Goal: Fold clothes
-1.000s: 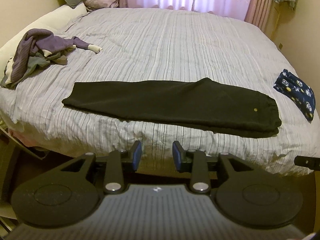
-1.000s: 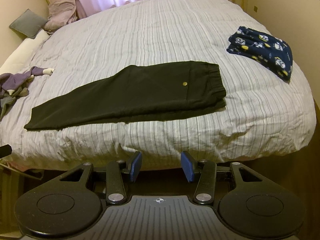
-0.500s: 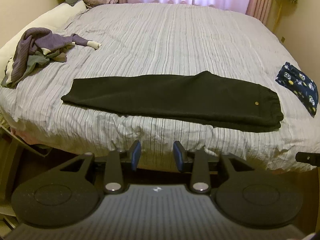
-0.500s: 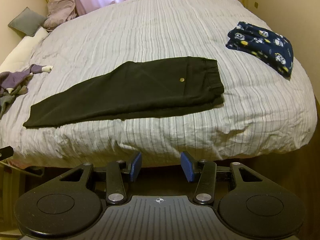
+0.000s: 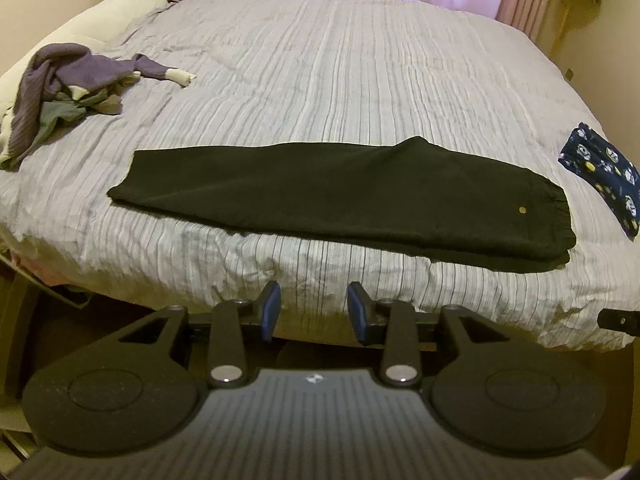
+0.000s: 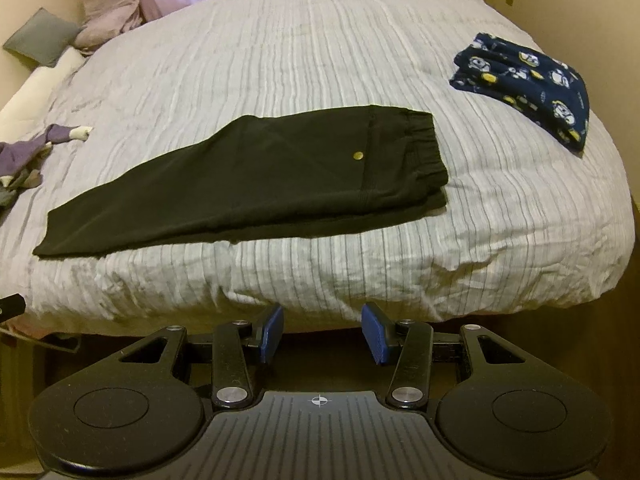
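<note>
The black trousers (image 5: pixel 344 196) lie flat, folded lengthwise, near the front edge of the striped bed cover (image 5: pixel 340 72), between a purple clothes heap (image 5: pixel 60 88) and a folded patterned garment (image 6: pixel 528 84), with the left gripper (image 5: pixel 314 312) and right gripper (image 6: pixel 322 332) open, empty, short of the bed

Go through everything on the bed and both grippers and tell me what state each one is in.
Black trousers: folded lengthwise, laid flat.
Patterned navy garment: folded, near the bed's corner.
Purple clothes pile: crumpled, unfolded.
Left gripper: open, holding nothing.
Right gripper: open, holding nothing.
</note>
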